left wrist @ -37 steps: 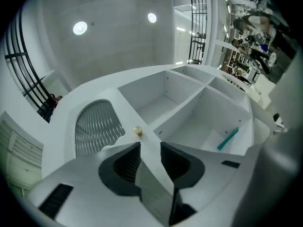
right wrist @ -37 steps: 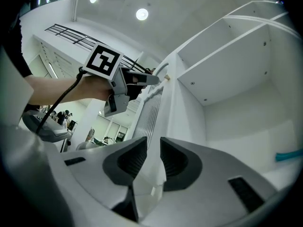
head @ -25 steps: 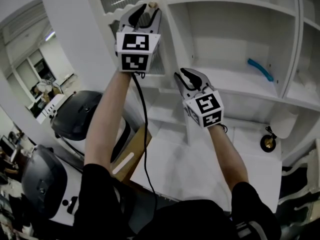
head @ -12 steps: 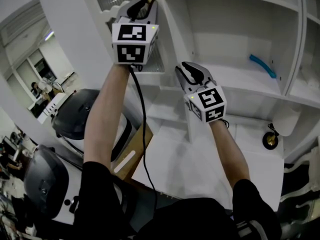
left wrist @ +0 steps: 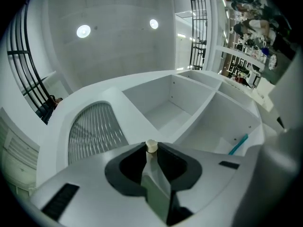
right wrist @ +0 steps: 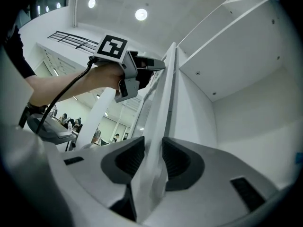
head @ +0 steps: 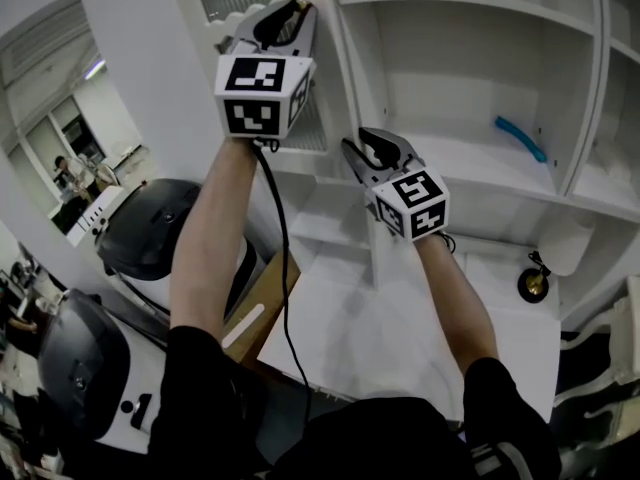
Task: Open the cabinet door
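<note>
The white cabinet door, with a ribbed glass pane, stands edge-on between my hands. My left gripper is up high and its jaws are closing. Its pads press on the door's small cream knob at the door's edge, and in the left gripper view the left gripper shows the knob at its tips. My right gripper is lower on the same door. Its jaws are opening and the door's thin edge runs between them. Seen from the right gripper view, the right gripper straddles the panel without squeezing it.
Open white shelves lie behind the door, and a blue strip rests on one. Below are a white table with a brass, black-rimmed round object, a cardboard box, and dark domed machines at the left.
The left jaws, open around the knob a second ago, have closed on it. The right jaws have spread apart on the door edge. Both hands stayed nearly in place.
</note>
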`<state>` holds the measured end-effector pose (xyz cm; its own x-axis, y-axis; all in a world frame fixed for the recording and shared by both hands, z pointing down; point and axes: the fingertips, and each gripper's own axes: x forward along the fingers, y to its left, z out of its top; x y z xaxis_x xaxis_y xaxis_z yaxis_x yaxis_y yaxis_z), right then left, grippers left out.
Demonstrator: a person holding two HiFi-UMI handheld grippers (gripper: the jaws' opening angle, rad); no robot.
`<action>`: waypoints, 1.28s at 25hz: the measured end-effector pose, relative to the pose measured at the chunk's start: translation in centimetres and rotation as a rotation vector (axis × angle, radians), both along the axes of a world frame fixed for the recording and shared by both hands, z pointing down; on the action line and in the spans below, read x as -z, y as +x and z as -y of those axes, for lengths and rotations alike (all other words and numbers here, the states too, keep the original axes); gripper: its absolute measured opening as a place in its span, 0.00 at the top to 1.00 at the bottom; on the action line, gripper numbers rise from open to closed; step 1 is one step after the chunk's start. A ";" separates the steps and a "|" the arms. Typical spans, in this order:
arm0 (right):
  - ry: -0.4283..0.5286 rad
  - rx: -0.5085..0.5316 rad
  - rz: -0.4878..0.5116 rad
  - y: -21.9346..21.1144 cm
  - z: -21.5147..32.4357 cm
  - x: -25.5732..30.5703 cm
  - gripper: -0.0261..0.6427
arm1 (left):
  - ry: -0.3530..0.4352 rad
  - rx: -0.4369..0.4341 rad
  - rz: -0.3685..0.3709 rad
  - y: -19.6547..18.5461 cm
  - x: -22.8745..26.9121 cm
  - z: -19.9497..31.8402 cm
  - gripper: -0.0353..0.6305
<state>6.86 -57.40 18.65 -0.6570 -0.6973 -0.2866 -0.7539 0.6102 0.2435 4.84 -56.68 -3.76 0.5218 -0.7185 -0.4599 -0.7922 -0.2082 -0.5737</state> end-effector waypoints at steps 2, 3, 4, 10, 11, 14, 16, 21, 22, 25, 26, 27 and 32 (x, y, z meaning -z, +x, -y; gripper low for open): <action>-0.022 0.016 0.019 -0.1 -0.1 -0.1 0.78 | 0.007 -0.008 -0.006 -0.1 0.1 -0.1 0.83; -0.038 0.029 0.034 -0.1 -0.2 -0.1 0.79 | 0.010 -0.012 -0.009 -0.2 0.1 -0.2 0.83; -0.055 0.042 0.048 -0.1 -0.4 -0.1 0.80 | 0.011 -0.017 -0.014 -0.3 0.1 -0.4 0.83; -0.082 0.060 0.080 -1.1 -2.4 0.1 0.81 | 0.006 -0.071 -0.051 -1.7 0.2 -2.2 0.83; -0.086 0.062 0.087 -1.4 -3.0 -0.1 0.82 | 0.002 -0.080 -0.058 -2.1 0.0 -2.7 0.83; -0.086 0.059 0.109 -2.2 -4.4 -0.1 0.83 | 0.001 -0.095 -0.076 -3.1 -0.2 -4.0 0.82; -0.085 0.056 0.120 -2.7 -5.2 0.1 0.83 | 0.000 -0.097 -0.078 -3.6 0.0 -4.8 0.82; -0.096 0.048 0.138 -3.1 -6.4 0.2 0.83 | -0.001 -0.071 -0.075 -4.1 0.2 -5.7 0.82; -0.097 0.039 0.137 -3.3 -6.7 0.2 0.83 | 0.000 -0.075 -0.083 -4.2 0.2 -6.0 0.82; -0.094 0.014 0.141 -4.1 -7.6 0.2 0.83 | 0.004 -0.101 -0.116 -5.1 0.1 -6.8 0.82; -0.094 0.010 0.150 -4.3 -7.9 0.2 0.84 | 0.005 -0.110 -0.125 -5.4 0.1 -7.0 0.82; -0.094 0.008 0.160 -4.4 -8.1 0.2 0.84 | 0.007 -0.116 -0.132 -5.6 0.2 -7.2 0.82; -0.098 0.000 0.194 -5.1 -8.9 0.3 0.84 | 0.014 -0.137 -0.150 -6.4 0.2 -8.0 0.82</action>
